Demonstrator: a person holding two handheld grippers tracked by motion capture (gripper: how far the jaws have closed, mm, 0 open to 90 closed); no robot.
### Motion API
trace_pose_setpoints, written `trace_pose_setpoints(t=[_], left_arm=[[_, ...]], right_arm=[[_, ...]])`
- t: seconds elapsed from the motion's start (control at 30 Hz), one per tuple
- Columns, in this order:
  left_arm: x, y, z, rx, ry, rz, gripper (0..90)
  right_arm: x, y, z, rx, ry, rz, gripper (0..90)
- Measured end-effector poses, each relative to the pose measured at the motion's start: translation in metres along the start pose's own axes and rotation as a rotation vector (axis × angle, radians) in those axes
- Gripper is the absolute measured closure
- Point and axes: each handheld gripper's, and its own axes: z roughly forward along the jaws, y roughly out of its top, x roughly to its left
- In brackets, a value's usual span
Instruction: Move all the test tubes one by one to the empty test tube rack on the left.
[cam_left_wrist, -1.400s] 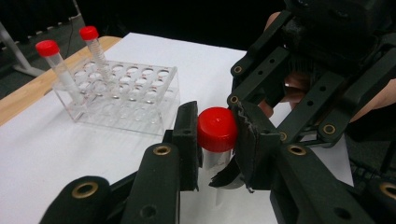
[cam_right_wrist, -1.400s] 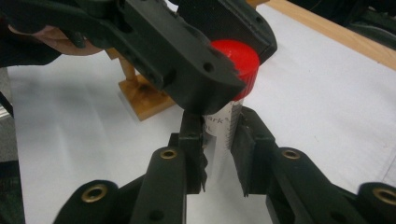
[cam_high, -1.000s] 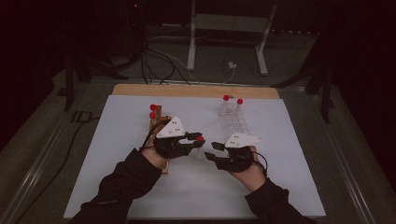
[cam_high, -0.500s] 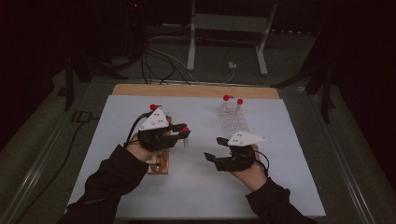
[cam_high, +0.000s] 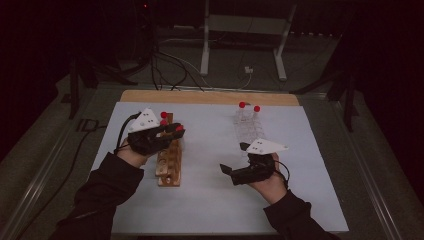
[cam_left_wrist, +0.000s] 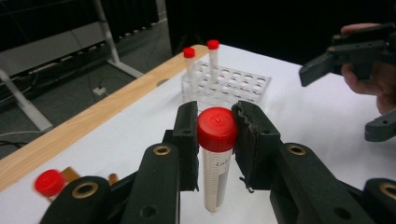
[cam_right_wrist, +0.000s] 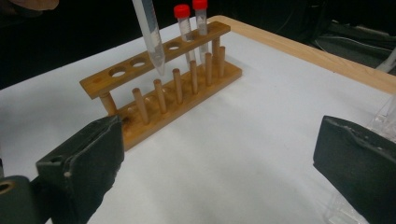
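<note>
Left gripper (cam_high: 172, 132) clamps a red-capped tube (cam_left_wrist: 216, 158) above the wooden rack (cam_high: 169, 160) near the table's left edge; two tubes there, two left in the clear rack (cam_high: 248, 127). Right gripper (cam_high: 234, 160) has just opened, empty.

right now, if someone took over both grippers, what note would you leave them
Left gripper: shut on a red-capped tube, tip hanging just above the wooden rack.
Right gripper: jaws have just been opening, nothing between them, low over the white mat.
Wooden rack already has two capped tubes at its far end; the clear rack holds two more.
Left: seat the held tube in a free hole of the wooden rack.
</note>
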Motion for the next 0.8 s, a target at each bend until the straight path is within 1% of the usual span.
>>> trace_pose_setpoints(t=[0.03,0.07,0.1,0.13,0.17,0.2,0.23,0.37,0.43,0.47,0.53,0.57,0.77,0.8], left_arm=[[0.002,0.000,-0.002,0.001,0.010,-0.003,72.1],[0.004,0.000,-0.003,0.002,0.014,-0.006,72.1],[0.006,0.000,-0.004,0.006,0.028,-0.003,72.1],[0.008,0.000,-0.006,0.003,0.033,-0.009,72.1],[0.010,0.000,-0.007,0.002,0.042,-0.011,72.1],[0.013,-0.001,-0.009,0.004,0.057,-0.008,72.1],[0.015,-0.001,-0.010,0.005,0.061,-0.015,72.1],[0.024,-0.004,-0.011,0.003,0.105,-0.027,72.1],[0.029,-0.006,-0.011,0.002,0.123,-0.034,72.1],[0.031,-0.007,-0.011,0.000,0.131,-0.042,72.1],[0.034,-0.010,-0.009,0.002,0.148,-0.047,72.1],[0.036,-0.011,-0.008,0.002,0.156,-0.051,72.1],[0.044,-0.019,-0.004,-0.008,0.186,-0.079,72.1],[0.044,-0.020,-0.003,-0.005,0.198,-0.076,72.1]], right_arm=[[0.000,0.000,0.000,-0.001,0.003,0.002,0.0],[-0.001,0.000,-0.001,-0.009,0.003,0.006,0.0],[-0.001,0.000,-0.002,-0.009,0.007,0.008,0.0],[-0.001,0.000,-0.002,-0.007,0.008,0.009,0.0],[-0.001,0.000,-0.003,-0.012,0.003,0.009,0.0],[-0.002,0.000,-0.003,-0.018,0.003,0.008,0.0],[-0.002,0.000,-0.003,-0.012,0.013,0.006,0.0],[-0.001,0.000,-0.003,-0.013,0.013,-0.002,0.0],[-0.001,0.000,-0.003,-0.012,0.023,0.000,0.0],[-0.001,0.000,-0.003,-0.011,0.019,-0.001,0.0],[-0.002,0.000,-0.003,-0.010,0.027,0.001,0.0],[-0.002,0.000,-0.003,-0.008,0.021,0.000,0.0],[-0.002,0.000,-0.003,-0.006,0.023,-0.003,0.0],[-0.002,0.000,-0.003,-0.005,0.028,-0.003,0.0]])
